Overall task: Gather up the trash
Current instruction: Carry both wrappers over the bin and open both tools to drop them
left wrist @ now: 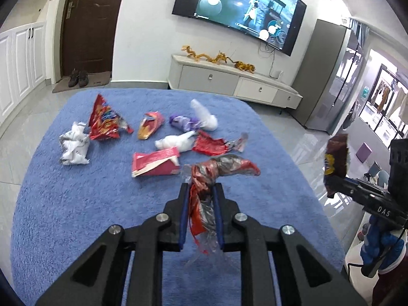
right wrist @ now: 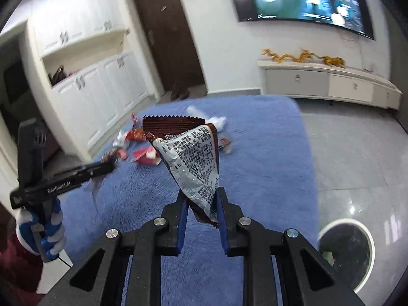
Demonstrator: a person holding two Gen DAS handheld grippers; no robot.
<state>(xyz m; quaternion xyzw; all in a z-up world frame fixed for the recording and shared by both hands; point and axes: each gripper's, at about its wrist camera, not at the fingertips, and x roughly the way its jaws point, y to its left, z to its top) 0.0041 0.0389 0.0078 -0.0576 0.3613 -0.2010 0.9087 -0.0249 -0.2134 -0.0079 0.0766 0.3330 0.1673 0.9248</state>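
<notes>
Left gripper point(left wrist: 201, 191) fingers pinch a twisted red wrapper point(left wrist: 219, 168), its long axis bending rightward above the blue rug point(left wrist: 76, 216). Right gripper point(right wrist: 201, 199) fingers clamp a brown snack bag point(right wrist: 188, 153), standing upright, apparently printed side facing the camera.

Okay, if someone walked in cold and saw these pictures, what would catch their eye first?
Probably the two raised catches: the left gripper pinches a twisted red and clear wrapper, and the right gripper holds a brown snack bag upright. Behind them, colourful trash litters the blue rug.
</notes>
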